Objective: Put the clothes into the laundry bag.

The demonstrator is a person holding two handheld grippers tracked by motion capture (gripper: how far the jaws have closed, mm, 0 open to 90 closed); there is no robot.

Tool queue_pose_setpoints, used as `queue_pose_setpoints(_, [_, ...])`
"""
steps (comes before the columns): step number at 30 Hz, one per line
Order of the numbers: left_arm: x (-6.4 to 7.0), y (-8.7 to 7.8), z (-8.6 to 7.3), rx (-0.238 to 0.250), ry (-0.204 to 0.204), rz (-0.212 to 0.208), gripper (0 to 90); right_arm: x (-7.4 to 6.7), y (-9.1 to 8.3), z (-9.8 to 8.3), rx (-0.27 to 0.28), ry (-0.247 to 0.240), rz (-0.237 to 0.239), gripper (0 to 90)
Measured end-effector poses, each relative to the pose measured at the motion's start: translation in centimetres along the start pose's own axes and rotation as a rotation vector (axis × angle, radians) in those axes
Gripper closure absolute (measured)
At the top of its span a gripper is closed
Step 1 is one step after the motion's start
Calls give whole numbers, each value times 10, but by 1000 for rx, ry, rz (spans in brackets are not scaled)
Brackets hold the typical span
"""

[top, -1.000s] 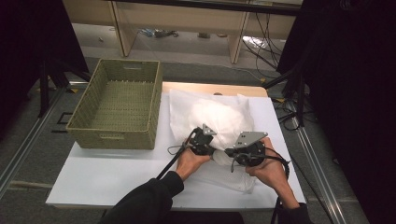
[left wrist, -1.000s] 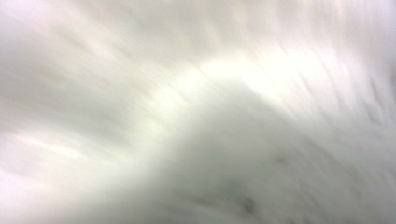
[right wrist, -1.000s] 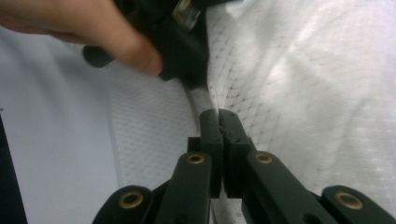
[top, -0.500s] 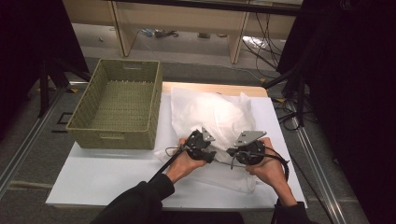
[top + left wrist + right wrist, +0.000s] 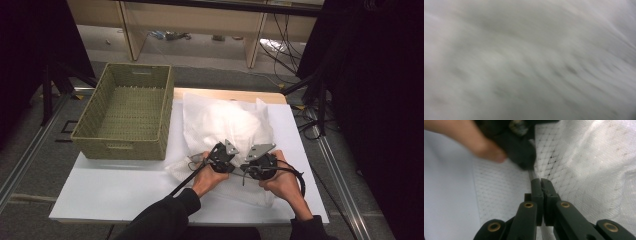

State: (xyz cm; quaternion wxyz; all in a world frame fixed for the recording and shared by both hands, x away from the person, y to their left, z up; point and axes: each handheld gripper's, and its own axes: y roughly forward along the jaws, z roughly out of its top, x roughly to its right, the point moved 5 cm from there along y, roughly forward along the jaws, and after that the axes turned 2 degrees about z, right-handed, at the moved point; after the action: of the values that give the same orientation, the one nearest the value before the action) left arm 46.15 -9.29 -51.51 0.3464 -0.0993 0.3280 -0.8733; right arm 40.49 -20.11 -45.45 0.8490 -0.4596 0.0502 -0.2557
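The white desk (image 5: 125,190) carries a woven basket (image 5: 125,115), well left of both grippers. The mesh bag (image 5: 225,125) lies under them, flat for working. The right gripper (image 5: 541,181) pinches its edge; the left gripper (image 5: 220,159) has just been closing, its grip hidden by blur.

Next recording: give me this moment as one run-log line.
scene: white pillow on white table, wicker basket beside | right gripper: shut on pillow cover edge | left gripper: at cover, jaws just closing, grip unclear

Empty green wicker basket (image 5: 125,112) at table's (image 5: 110,187) left edge; shelving & cables behind.
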Motion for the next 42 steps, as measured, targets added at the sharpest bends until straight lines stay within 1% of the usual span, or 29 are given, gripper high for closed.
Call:
queue_pose_setpoints(2, [-4,5,7,48,-30,25,828,0,-1,0,6,-3,3,900])
queue_pose_setpoints(3, [-5,8,11,74,-29,59,832,0,-1,1,11,4,4,900])
queue_pose_setpoints(5, [-4,12,16,93,-29,62,835,1,-2,3,3,23,-11,900])
queue_pose_setpoints(7, [-4,15,14,69,-2,51,811,4,-1,1,-13,11,-28,900])
queue_pose_setpoints(8, [-3,14,10,27,-9,23,760,4,0,0,-22,4,-6,900])
queue_pose_setpoints(9, [-3,7,5,-3,-4,8,685,4,1,-1,-11,11,-11,900])
queue_pose_setpoints(11, [0,-4,-1,-17,-20,-9,539,5,1,-4,-9,30,-9,900])
queue_pose_setpoints(13, [-3,-33,-12,-46,7,-35,453,6,0,-6,-8,53,-9,900])
queue_pose_setpoints(15, [-12,-64,-19,-29,36,-19,413,6,0,-5,3,45,-8,900])
queue_pose_setpoints(16, [-19,-78,-22,-18,63,10,407,6,0,-5,4,50,1,900])
queue_pose_setpoints(17, [-27,-92,-25,-35,98,40,399,6,1,-5,6,46,-2,900])
queue_pose_setpoints(18, [-34,-102,-28,-18,85,76,385,4,0,-4,0,65,3,900])
queue_pose_setpoints(19, [-40,-109,-32,-15,86,101,375,4,0,-4,11,32,-3,900])
queue_pose_setpoints(20, [-51,-120,-38,-24,72,132,374,3,-2,-3,1,44,14,900])
queue_pose_setpoints(22, [-65,-123,-52,-74,24,131,334,4,-2,-2,21,33,1,900])
queue_pose_setpoints(24, [-72,-114,-69,-152,-79,66,297,3,-2,-1,17,29,4,900])
queue_pose_setpoints(26, [-74,-104,-81,-173,-151,26,315,3,-2,0,27,18,5,900])
queue_pose_setpoints(27, [-76,-102,-86,-189,-138,15,371,3,-3,1,28,31,2,900])
queue_pose_setpoints(28, [-76,-104,-89,-209,-170,-29,477,4,-5,1,23,26,2,900])
queue_pose_setpoints(29, [-76,-106,-90,-187,-172,-74,608,4,-5,2,37,22,-2,900])
queue_pose_setpoints(30, [-75,-112,-90,-175,-169,-85,693,4,-7,2,39,29,1,900])
queue_pose_setpoints(32, [-75,-123,-90,-178,-97,-57,804,6,-9,2,52,29,-5,900])
queue_pose_setpoints(34, [-67,-138,-93,-166,-66,-85,869,5,-10,0,46,34,13,900])
queue_pose_setpoints(35, [-58,-144,-98,-154,-59,-105,872,5,-8,-2,43,23,17,900])
queue_pose_setpoints(36, [-52,-149,-101,-161,-48,-122,877,2,-4,-4,25,46,25,900])
queue_pose_setpoints(38, [-35,-155,-111,-181,-20,-174,877,-2,5,-6,2,21,34,900])
queue_pose_setpoints(39, [-31,-158,-116,-211,30,-193,877,-5,8,-7,-22,20,48,900])
queue_pose_setpoints(41, [-27,-159,-121,-240,70,-187,865,-9,17,-10,-41,9,60,900])
queue_pose_setpoints(42, [-25,-157,-123,-230,29,-180,851,-11,23,-16,-68,2,58,900])
